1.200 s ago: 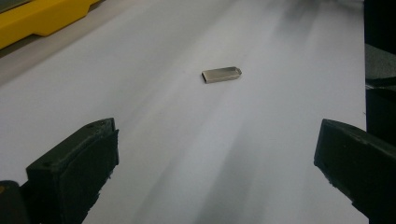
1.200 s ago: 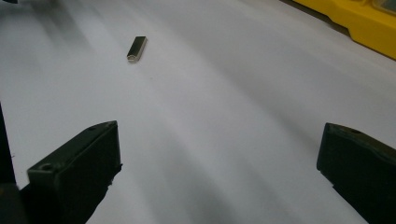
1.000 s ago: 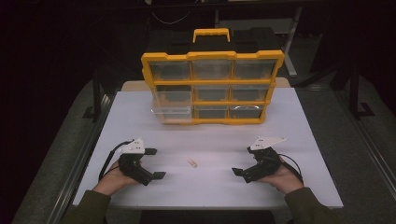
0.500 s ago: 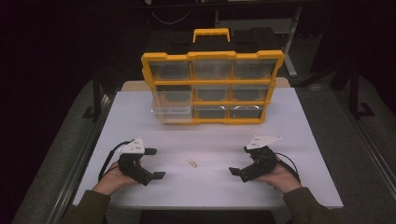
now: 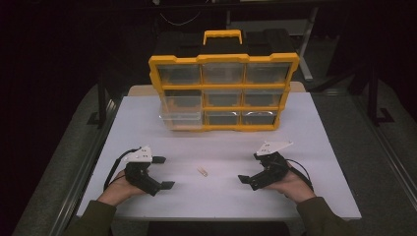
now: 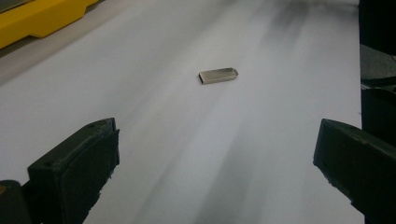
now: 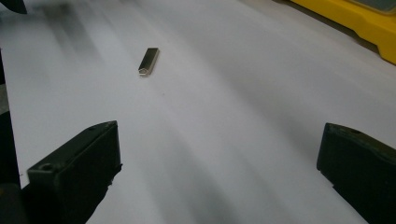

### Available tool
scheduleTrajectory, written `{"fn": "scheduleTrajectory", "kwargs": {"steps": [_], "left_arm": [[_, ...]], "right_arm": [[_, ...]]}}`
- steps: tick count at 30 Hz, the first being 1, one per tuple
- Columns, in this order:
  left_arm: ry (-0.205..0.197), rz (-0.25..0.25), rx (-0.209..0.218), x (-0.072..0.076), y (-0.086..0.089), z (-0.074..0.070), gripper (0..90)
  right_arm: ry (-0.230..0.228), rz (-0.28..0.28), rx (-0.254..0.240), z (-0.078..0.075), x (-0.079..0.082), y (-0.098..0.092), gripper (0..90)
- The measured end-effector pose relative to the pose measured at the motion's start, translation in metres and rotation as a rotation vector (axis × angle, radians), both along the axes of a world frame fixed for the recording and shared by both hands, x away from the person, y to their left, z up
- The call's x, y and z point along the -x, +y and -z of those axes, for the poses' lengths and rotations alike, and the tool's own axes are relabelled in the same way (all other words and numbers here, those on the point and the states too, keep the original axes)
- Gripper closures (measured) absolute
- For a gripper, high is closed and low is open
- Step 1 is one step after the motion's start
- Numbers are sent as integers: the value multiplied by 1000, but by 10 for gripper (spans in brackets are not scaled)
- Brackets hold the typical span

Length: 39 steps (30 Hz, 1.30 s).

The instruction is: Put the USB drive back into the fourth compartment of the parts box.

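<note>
Fingers [image 5: 167, 185] of both grippers are spread wide, empty. The small metal stick [image 5: 202, 171] lies on the tabletop [image 5: 319, 142] between them, long axis near-to-far, roughly equally near both.

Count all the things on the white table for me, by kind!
Yellow drawer box: 1
Small metal piece: 1
Tongs, left and right: 2
Total: 4
</note>
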<state>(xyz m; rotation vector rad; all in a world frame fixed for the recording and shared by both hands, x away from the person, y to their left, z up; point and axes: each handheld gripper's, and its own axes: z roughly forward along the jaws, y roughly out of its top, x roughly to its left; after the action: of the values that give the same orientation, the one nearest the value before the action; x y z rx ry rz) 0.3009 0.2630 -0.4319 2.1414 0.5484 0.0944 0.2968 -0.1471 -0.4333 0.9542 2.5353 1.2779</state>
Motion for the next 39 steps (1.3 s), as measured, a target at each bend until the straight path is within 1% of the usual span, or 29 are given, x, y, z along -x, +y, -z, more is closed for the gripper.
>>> {"fn": "scheduleTrajectory", "kwargs": {"steps": [13,17,39], "left_arm": [[2,2,5,0,0,0,0],[3,2,5,0,0,0,0],[4,-2,11,0,1,0,0]], "right_arm": [[1,-7,-2,-1,-1,5,0],[3,-12,-10,-2,-3,7,0],[1,-32,-8,-5,-10,17,0]]}}
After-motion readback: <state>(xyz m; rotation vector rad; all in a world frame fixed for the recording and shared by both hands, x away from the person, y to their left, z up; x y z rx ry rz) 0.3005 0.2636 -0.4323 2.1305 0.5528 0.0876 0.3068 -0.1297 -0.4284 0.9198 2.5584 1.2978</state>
